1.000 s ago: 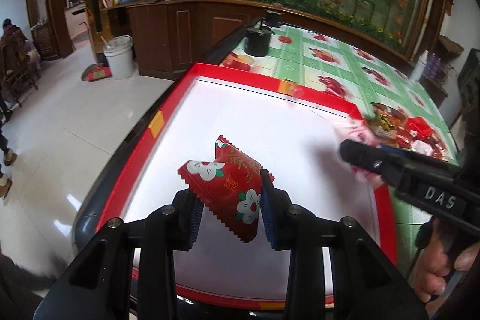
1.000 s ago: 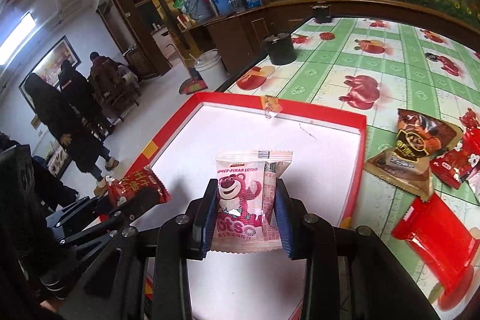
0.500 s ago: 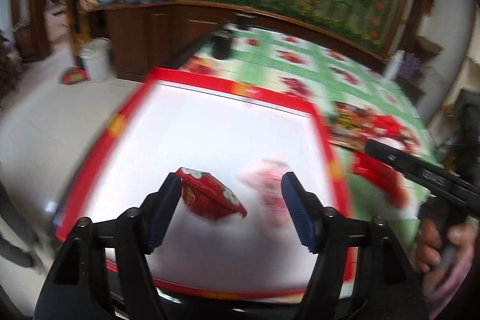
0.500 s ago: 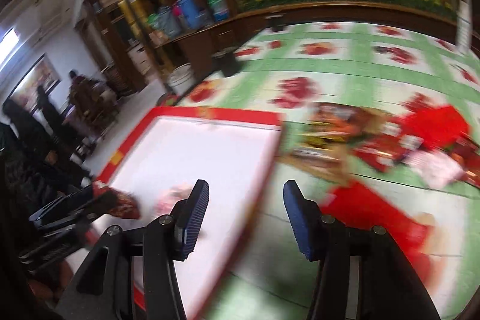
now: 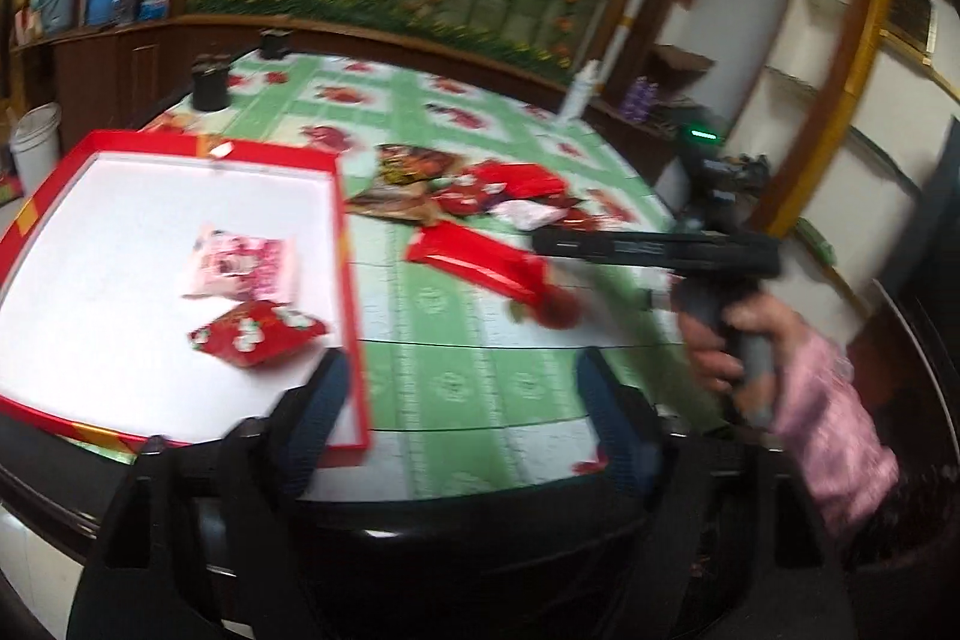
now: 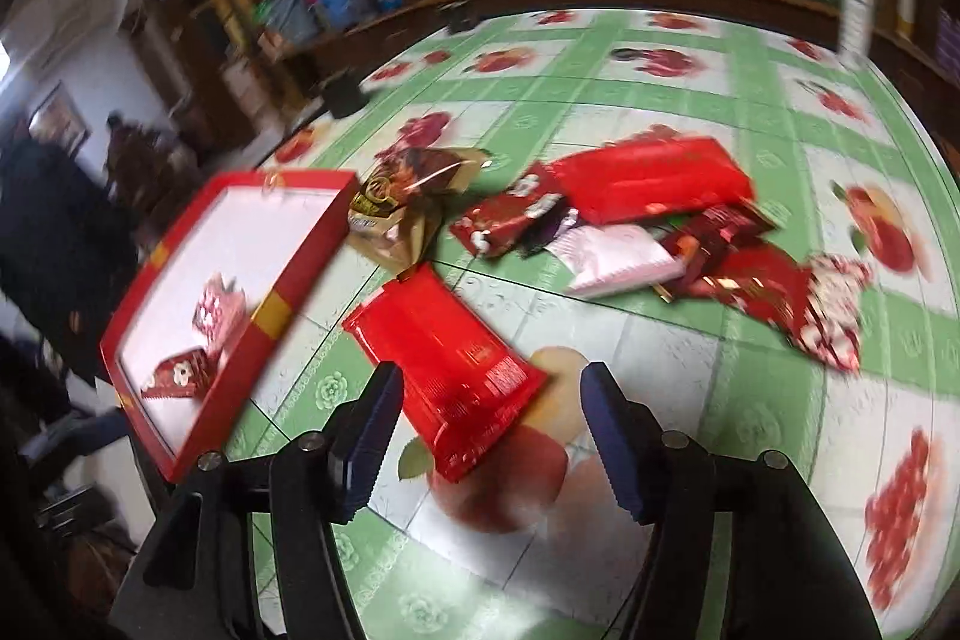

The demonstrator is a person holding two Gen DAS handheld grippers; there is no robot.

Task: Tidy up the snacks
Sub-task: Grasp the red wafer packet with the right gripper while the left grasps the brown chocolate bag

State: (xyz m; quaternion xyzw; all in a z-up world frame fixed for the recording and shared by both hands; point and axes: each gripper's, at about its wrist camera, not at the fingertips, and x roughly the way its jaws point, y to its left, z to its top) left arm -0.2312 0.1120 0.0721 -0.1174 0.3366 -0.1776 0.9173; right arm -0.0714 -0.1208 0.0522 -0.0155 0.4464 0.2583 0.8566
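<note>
Blurring snack pile [image 6: 648,226] behind open right tool [image 6: 489,430]

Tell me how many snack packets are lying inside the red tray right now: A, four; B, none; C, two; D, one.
C: the red tray holds just two, a pink packet and a red flowered packet just in front of it; the other snacks lie out on the tablecloth.

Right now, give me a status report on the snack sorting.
Left gripper and right gripper open, empty. Pink packet and red flower packet lie in red tray. Flat red pack nearest right gripper; nothing blocking.
</note>
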